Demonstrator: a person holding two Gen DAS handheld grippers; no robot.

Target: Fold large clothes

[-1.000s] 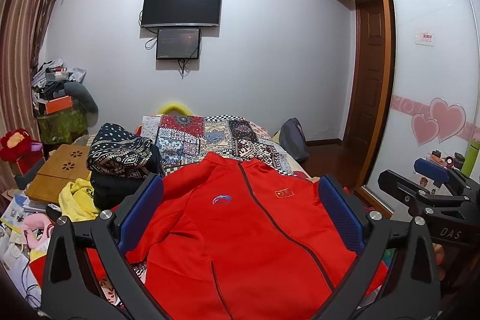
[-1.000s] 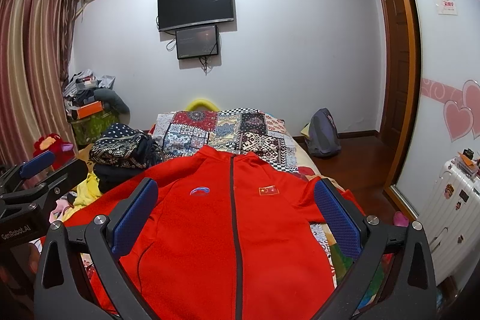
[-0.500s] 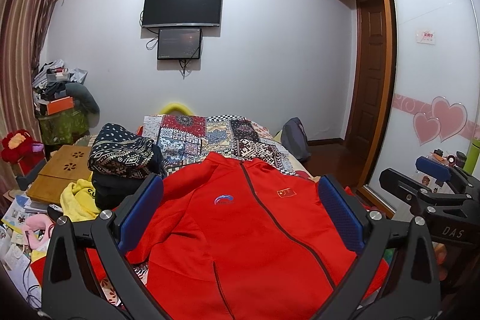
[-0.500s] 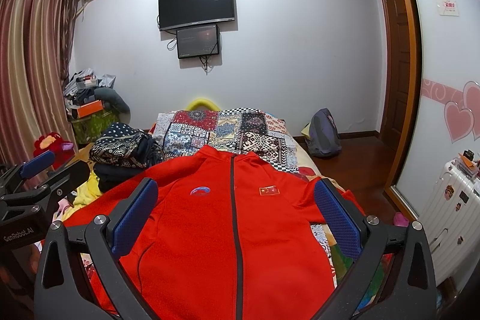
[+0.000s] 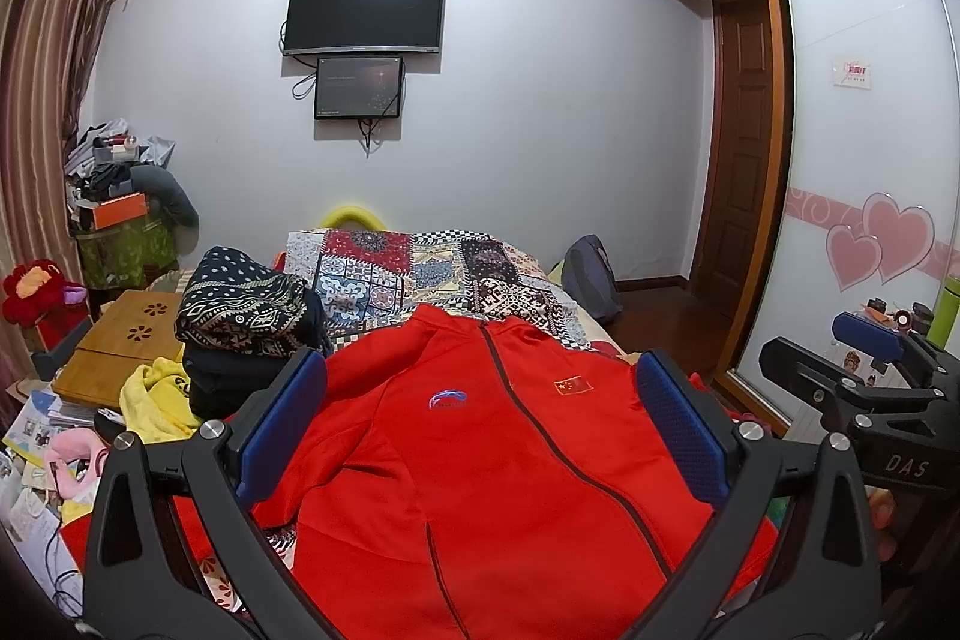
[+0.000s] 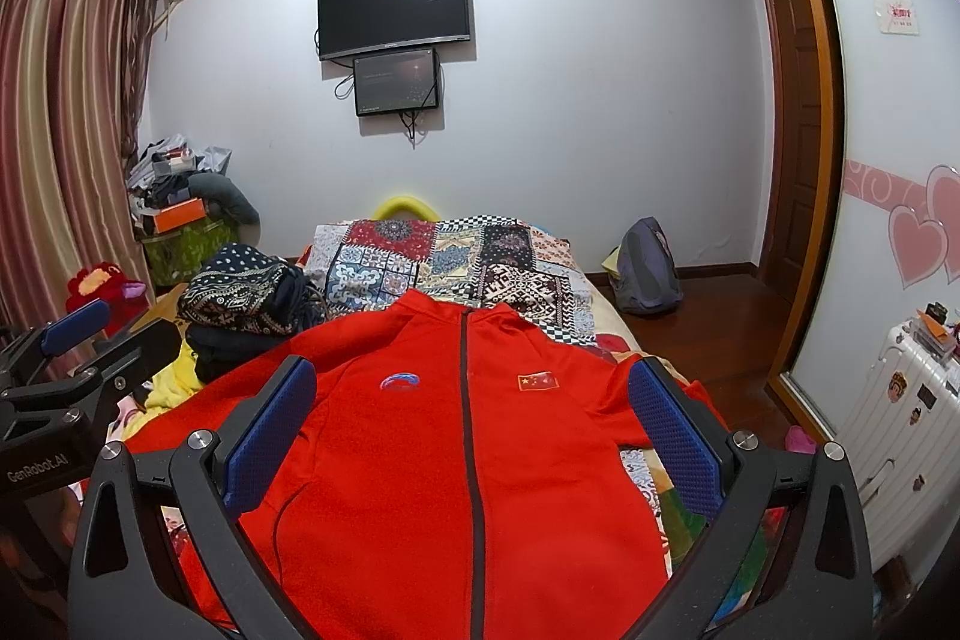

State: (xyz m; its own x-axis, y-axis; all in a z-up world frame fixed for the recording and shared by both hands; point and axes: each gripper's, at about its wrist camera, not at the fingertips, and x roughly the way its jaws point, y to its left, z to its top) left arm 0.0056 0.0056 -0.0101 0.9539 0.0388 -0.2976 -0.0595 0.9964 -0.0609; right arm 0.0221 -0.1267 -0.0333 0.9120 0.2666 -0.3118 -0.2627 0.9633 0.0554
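Note:
A red zip jacket (image 5: 492, 466) (image 6: 456, 460) lies spread face up on the bed, collar toward the far wall, zip closed, a logo and a flag patch on the chest. My left gripper (image 5: 480, 418) hovers above the jacket's near part, open, nothing between its blue pads. My right gripper (image 6: 471, 418) hangs likewise over the jacket, open and empty. Each gripper shows at the edge of the other's view: the right gripper (image 5: 864, 370) at the right, the left gripper (image 6: 72, 358) at the left. The jacket's hem and sleeve ends are hidden below the frames.
A patchwork quilt (image 5: 420, 274) covers the bed beyond the collar. A stack of folded dark clothes (image 5: 240, 328) and a yellow garment (image 5: 156, 400) sit at the bed's left. A backpack (image 6: 648, 274) rests on the floor; a white suitcase (image 6: 900, 430) stands at the right.
Both grippers have shifted only slightly; the view has risen a touch. The jacket lies as before.

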